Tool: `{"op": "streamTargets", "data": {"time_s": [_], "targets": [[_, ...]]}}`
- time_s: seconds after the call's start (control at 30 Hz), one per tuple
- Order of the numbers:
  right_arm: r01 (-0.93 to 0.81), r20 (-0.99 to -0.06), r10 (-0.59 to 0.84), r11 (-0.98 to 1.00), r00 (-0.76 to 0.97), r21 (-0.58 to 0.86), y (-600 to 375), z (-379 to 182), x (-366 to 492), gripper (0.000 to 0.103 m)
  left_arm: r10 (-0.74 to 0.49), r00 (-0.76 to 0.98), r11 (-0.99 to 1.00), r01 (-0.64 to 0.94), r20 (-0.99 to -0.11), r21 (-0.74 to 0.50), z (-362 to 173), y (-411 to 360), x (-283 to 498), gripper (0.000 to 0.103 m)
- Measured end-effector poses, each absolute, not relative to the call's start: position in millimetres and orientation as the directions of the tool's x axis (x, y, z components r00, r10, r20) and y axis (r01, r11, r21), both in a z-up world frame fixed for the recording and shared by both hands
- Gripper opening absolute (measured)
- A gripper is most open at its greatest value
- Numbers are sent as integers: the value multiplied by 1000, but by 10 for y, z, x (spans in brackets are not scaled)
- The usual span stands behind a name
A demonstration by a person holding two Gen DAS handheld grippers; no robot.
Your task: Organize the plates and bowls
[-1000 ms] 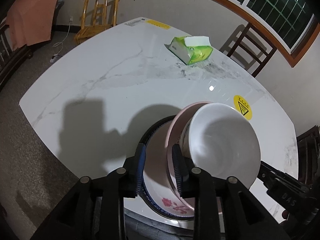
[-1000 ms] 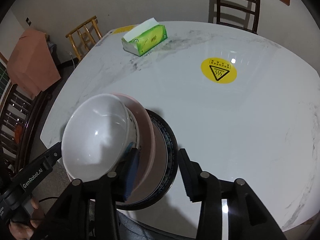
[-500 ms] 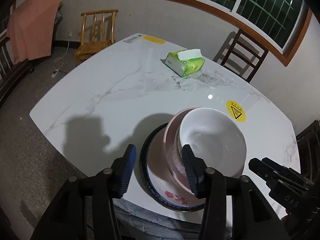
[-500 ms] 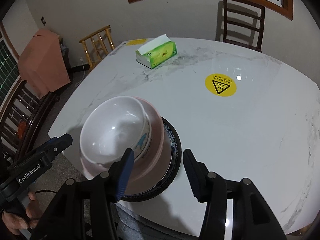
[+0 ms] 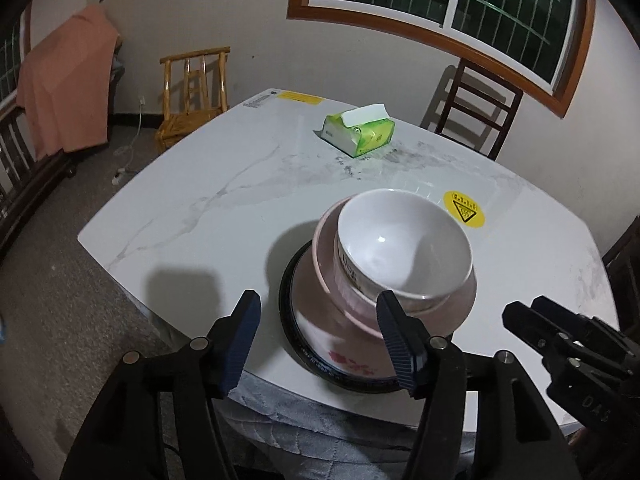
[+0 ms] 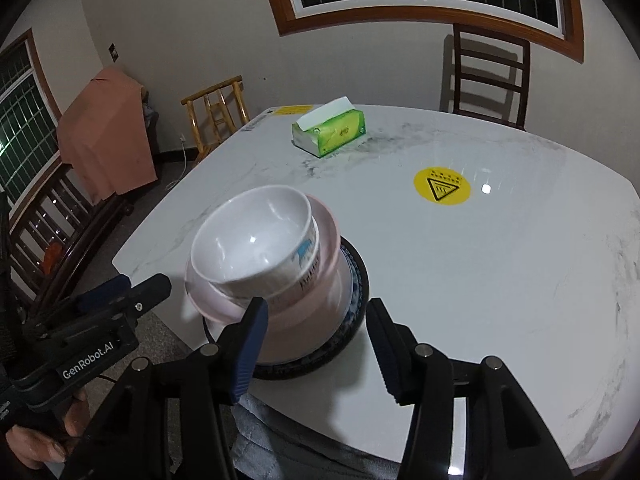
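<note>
White ceramic bowl [image 5: 404, 246] nested in pink bowl [image 5: 352, 308] on dark-rimmed floral plate [image 5: 316, 340], near white marble table [image 5: 224, 200] edge, apparently tilted. Left gripper [image 5: 320, 336] just opened, right gripper [image 6: 316, 336] parted; both empty.

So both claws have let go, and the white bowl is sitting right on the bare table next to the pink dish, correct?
Not quite. The white bowl sits nested inside the pink dish, which rests on the dark-rimmed plate, not on the bare table. The left wrist view shows the stack. Both claws are indeed open and clear.
</note>
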State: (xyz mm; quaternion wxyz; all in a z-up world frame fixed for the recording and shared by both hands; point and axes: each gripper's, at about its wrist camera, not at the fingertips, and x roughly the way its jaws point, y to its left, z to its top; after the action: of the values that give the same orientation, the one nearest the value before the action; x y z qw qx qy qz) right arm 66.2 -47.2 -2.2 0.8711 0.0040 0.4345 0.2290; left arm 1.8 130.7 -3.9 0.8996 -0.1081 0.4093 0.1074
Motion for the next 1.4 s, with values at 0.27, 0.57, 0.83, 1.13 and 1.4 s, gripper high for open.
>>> {"op": "streamTargets", "data": {"time_s": [0.27, 0.57, 0.83, 1.13, 1.4], "targets": [[-390, -751, 394, 900, 529, 197, -560, -146, 503, 53, 160, 662, 960, -276, -732, -39, -75, 1145, -77, 60], [-404, -725, 371, 904, 580, 140, -563, -183, 326, 57, 199, 688, 966, -259, -698, 20, -71, 975, -136, 65], [-425, -738, 377, 895, 560, 135, -511, -235, 302, 61, 214, 693, 962, -271, -688, 27, -50, 939, -171, 72], [-444, -736, 398, 884, 548, 147, -454, -235, 275, 62, 211, 688, 962, -272, -694, 23, -74, 935, -173, 73], [-447, -746, 397, 882, 535, 148, -435, -255, 299, 62, 209, 683, 961, -275, -700, 19, -76, 939, -178, 73]]}}
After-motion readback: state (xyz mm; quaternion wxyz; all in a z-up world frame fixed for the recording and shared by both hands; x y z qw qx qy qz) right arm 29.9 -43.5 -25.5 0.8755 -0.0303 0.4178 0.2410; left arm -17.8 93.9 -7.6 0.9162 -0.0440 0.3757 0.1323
